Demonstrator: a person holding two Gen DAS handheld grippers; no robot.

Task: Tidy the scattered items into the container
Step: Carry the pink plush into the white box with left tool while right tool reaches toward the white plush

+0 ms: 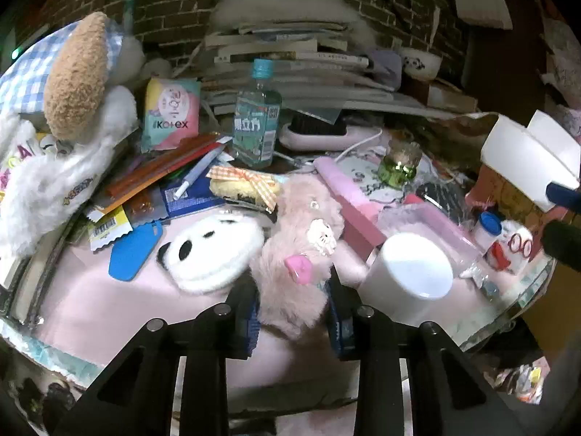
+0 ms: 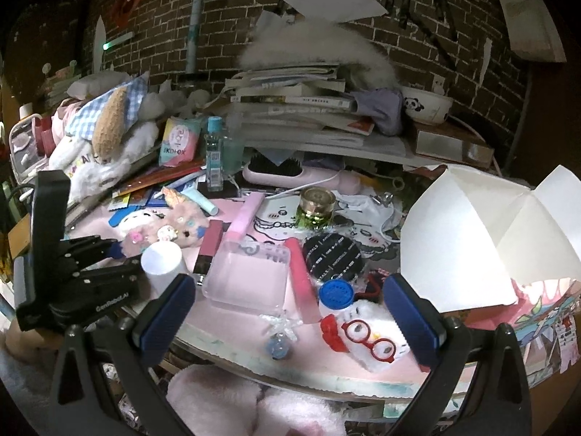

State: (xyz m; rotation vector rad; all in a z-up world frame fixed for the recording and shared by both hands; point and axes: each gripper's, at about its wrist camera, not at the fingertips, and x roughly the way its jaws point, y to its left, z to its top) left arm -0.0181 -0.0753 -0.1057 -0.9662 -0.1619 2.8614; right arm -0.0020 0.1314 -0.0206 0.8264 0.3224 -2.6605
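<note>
Pink fluffy toy (image 1: 297,250) sits between the left gripper (image 1: 294,312) pads, which look closed on it to lift it, while the right gripper (image 2: 287,312) hangs wide open and empty near the white box (image 2: 486,232) on the counter (image 2: 326,370).

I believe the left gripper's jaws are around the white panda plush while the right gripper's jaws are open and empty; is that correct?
Not quite. In the left wrist view the left gripper has its jaws around the pink furry plush, not the white panda plush, which lies free beside it. The rest stands: the right gripper is open and empty in the right wrist view.
</note>
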